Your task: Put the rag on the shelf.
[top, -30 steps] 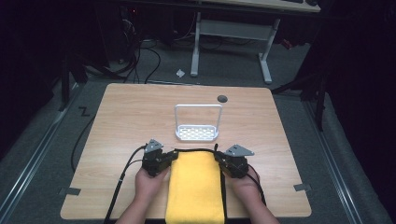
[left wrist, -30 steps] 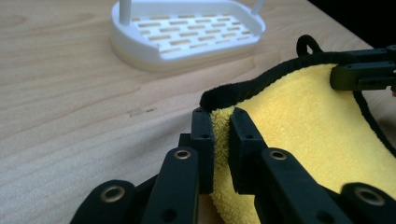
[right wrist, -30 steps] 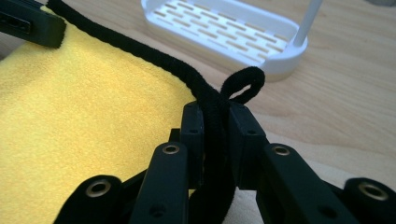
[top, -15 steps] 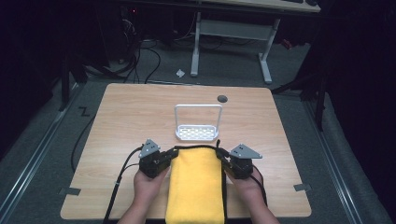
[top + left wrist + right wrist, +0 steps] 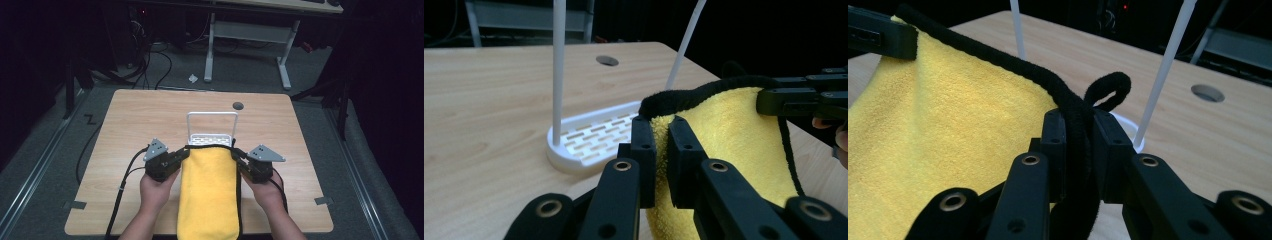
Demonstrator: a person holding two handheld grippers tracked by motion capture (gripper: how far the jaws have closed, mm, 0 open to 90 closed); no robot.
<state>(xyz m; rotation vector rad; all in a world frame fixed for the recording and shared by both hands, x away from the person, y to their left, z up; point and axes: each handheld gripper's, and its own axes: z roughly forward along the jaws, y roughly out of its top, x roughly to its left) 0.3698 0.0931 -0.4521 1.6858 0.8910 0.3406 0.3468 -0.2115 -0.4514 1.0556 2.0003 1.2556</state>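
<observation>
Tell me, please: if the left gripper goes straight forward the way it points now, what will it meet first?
Probably the white rack. The left gripper, shut on a corner of the yellow towel, points toward the rack's slotted base and its near upright rod. Depth is hard to judge; it might pass just beside the base.

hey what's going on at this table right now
A person holds a yellow towel by its two far corners, one in the left gripper and one in the right gripper, both clamped on its black trim. The towel's top edge is stretched between them, just in front of a white rack on the wooden table.
</observation>
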